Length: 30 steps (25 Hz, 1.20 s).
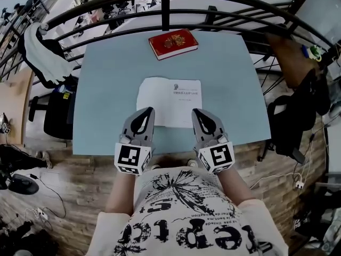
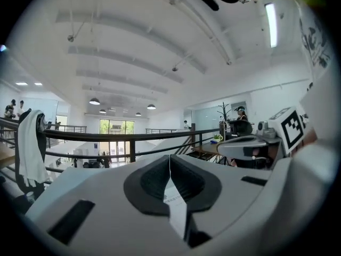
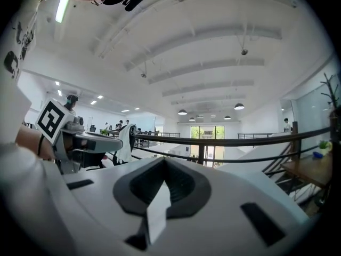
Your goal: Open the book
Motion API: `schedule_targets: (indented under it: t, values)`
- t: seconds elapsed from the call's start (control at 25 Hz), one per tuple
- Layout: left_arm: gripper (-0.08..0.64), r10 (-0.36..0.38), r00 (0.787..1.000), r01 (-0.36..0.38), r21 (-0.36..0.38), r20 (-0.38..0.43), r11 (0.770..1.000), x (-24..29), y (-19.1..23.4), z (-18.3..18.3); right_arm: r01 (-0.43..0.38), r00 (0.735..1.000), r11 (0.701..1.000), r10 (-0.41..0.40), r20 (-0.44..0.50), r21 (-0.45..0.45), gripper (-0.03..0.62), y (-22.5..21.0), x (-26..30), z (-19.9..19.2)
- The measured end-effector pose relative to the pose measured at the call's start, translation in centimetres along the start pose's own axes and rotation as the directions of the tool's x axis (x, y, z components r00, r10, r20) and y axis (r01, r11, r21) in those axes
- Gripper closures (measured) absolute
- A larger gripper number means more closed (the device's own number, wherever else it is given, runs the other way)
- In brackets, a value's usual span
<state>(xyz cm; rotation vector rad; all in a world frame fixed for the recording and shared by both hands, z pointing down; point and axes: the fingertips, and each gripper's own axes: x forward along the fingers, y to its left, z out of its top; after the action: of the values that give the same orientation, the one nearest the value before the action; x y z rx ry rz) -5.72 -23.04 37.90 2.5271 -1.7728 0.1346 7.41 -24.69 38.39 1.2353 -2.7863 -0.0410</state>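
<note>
Both tools are closed up tight with nothing pinched. The left tool [image 1: 145, 111] and right tool [image 1: 199, 112] sit over the near edge of the white book [image 1: 169, 97] (lying open, mid-table [image 1: 106, 95]). A closed red book [image 1: 173, 43] is at the far edge.

2 books lie on the table [image 1: 106, 89]. The closed book [image 1: 173, 44] sits at the far edge, about in the middle. The open book [image 1: 165, 97] lies nearer, in the middle of the table. The left gripper [image 1: 147, 111] and the right gripper [image 1: 197, 112] are side by side at the near edge, their tips over the open book's 2 near corners. A railing [image 1: 165, 7] runs behind the table. A cloth [image 1: 42, 57] hangs on it at the far left, with a chair [image 1: 56, 111] nearer. A bag [image 1: 287, 121] is beside the table's right edge.
</note>
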Motion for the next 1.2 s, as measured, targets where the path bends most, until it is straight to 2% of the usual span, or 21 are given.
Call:
schedule_targets:
  t: [0.2, 0.48, 0.6, 1.2]
  values:
    - [0.541, -0.020, 1.000, 0.020, 0.016, 0.018, 1.000, -0.1, -1.4, 1.1, -0.014, 1.000, 1.000, 0.014, 0.014, -0.019, 0.582, -0.5, -0.3, 0.4]
    - [0.540, 0.011, 1.000, -0.011, 0.004, 0.017, 1.000, -0.4, -1.2, 1.3, -0.029, 0.999, 1.000, 0.028, 0.030, 0.004, 0.583, -0.5, -0.4, 1.0]
    - [0.540, 0.019, 1.000, -0.019, 0.007, 0.014, 1.000, -0.6, -1.1, 1.3, -0.042, 0.999, 0.999, 0.042, 0.034, -0.020, 0.583, -0.3, -0.4, 1.4]
    - [0.538, 0.022, 1.000, -0.022, -0.022, 0.013, 1.000, -0.9, -1.2, 1.5, -0.025, 1.000, 0.999, 0.025, 0.005, -0.035, 0.583, -0.1, -0.9, 1.0]
